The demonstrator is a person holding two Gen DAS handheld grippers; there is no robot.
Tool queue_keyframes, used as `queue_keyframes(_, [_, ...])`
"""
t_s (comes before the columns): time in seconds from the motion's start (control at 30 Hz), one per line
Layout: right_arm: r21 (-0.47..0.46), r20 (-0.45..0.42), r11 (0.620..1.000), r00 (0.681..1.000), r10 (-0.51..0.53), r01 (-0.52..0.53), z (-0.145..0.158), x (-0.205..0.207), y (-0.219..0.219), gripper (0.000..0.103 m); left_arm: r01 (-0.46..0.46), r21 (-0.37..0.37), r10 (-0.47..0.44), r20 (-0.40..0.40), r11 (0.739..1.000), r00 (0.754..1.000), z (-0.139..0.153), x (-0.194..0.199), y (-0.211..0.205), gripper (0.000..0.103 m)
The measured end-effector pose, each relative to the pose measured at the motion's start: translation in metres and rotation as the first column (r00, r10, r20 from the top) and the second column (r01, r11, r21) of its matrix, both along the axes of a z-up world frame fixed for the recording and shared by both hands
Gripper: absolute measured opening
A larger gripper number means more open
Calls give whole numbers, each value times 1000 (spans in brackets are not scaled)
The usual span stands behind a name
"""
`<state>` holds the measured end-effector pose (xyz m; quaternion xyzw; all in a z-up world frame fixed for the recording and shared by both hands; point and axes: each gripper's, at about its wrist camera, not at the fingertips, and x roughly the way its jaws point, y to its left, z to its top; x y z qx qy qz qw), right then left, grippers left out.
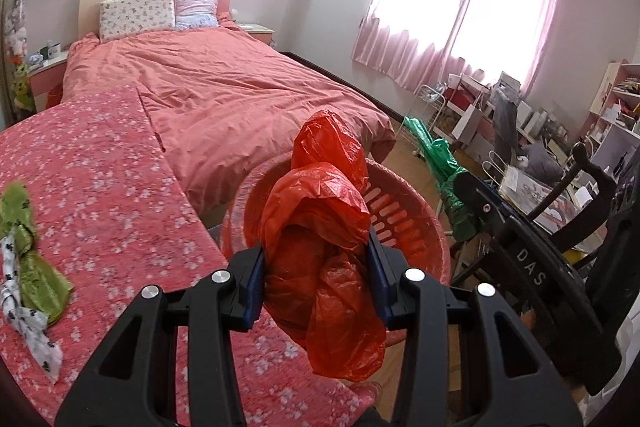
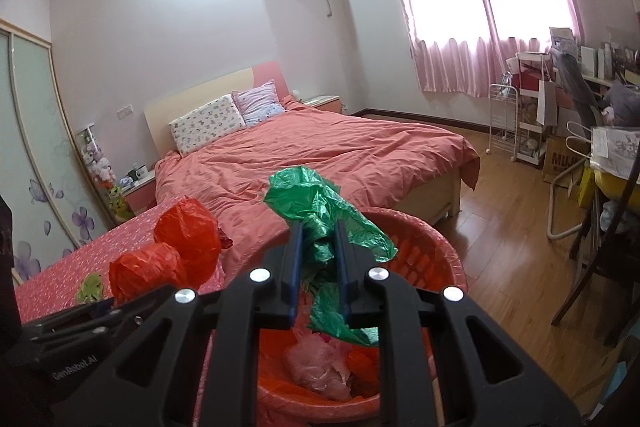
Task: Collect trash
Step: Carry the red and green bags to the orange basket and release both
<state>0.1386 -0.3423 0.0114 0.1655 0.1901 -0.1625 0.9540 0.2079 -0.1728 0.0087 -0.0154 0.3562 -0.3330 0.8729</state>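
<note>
My left gripper [image 1: 316,241] is shut on a crumpled red plastic bag [image 1: 320,227], which bulges above and below the blue pads. It hangs at the near rim of a red slotted basket [image 1: 404,215]. My right gripper [image 2: 318,231] is shut on a crumpled green plastic bag [image 2: 316,203] over the same basket [image 2: 436,251]. Inside the basket lie a pale pink bag [image 2: 316,367] and other scraps. In the right wrist view the red bag [image 2: 180,251] and the left gripper show at lower left. The green bag [image 1: 440,163] and the right gripper appear at right in the left wrist view.
A pink floral-covered surface [image 1: 100,187] lies left of the basket, with a green and white cloth [image 1: 24,259] on it. Beyond stands a bed with a salmon duvet [image 1: 224,87]. A dark wooden chair [image 2: 612,239], a cluttered desk [image 2: 600,155] and wood floor [image 2: 504,227] lie to the right.
</note>
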Motion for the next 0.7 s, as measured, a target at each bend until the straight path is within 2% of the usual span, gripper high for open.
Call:
queue_keyframes(0.43, [44, 4, 999, 1000, -14, 14, -10, 15, -20, 18, 20, 17, -19, -38, 1000, 999, -16, 10, -26, 45])
queue_keyframes(0.6, [67, 7, 998, 1000, 3, -3, -13, 23, -23, 25, -11, 40, 13, -59, 999, 998, -22, 16, -24, 55])
queue_keyframes(0.7, [80, 3, 997, 1000, 7, -7, -17, 25, -25, 35, -33, 51, 37, -75, 998, 996, -27, 20, -17, 58])
